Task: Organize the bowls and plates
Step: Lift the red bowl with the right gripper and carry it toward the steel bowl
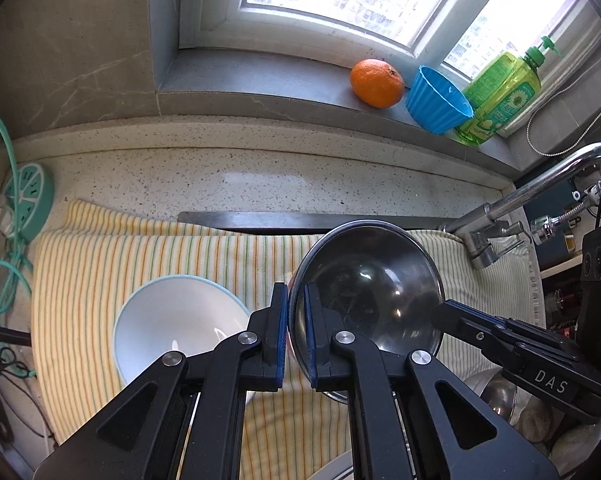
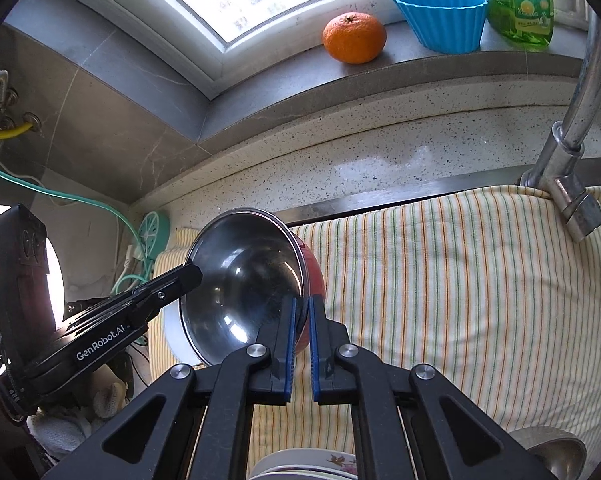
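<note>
Both grippers clamp the steel bowl (image 1: pixel 366 288) rim

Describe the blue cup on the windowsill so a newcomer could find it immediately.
Start at the window and look down to the grey windowsill. Three things stand there in a row: an orange, the blue cup, then a green soap bottle. The cup is the only open, fluted, bright blue one.

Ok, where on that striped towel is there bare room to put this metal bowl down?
Both tongs grip the metal bowl. The striped towel lies bare between the bowl and the faucet. Another free strip runs behind the white bowl toward the countertop. It is crowded near the white bowl and by the dishes at the near edge.
</note>
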